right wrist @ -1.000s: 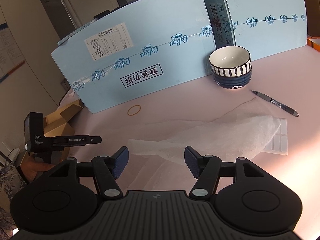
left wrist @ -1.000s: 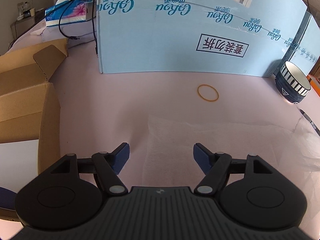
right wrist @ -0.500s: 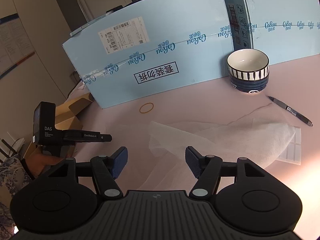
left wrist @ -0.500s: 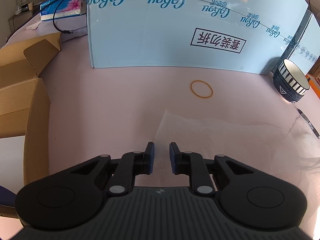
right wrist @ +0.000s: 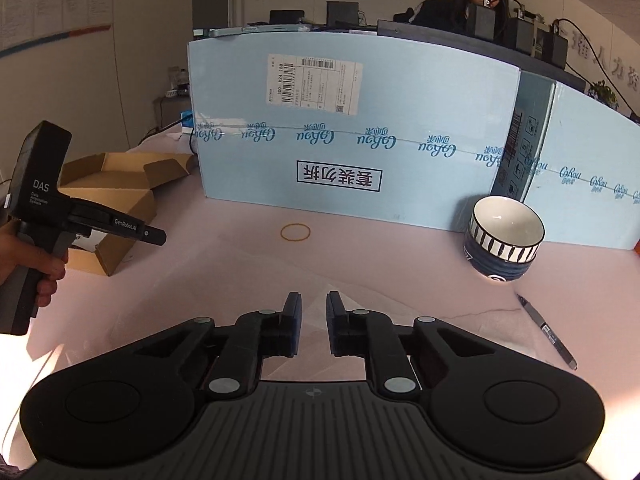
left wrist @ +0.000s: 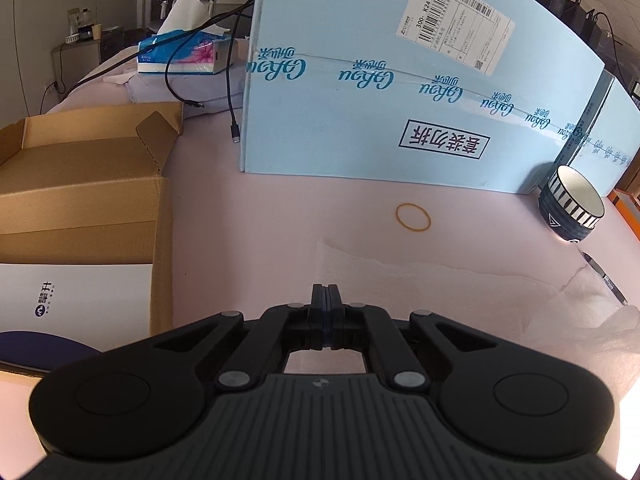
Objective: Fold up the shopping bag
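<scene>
Left tongs (left wrist: 326, 292), wide apart a second ago, now pressed together on the near edge of the bag (left wrist: 440, 280). Right tongs (right wrist: 313, 308) closing, a gap remaining, with film between the jaws. The bag lies flat on the pink table (left wrist: 260, 220); both edges are nearly secured, and lifting for the fold probably follows.
</scene>
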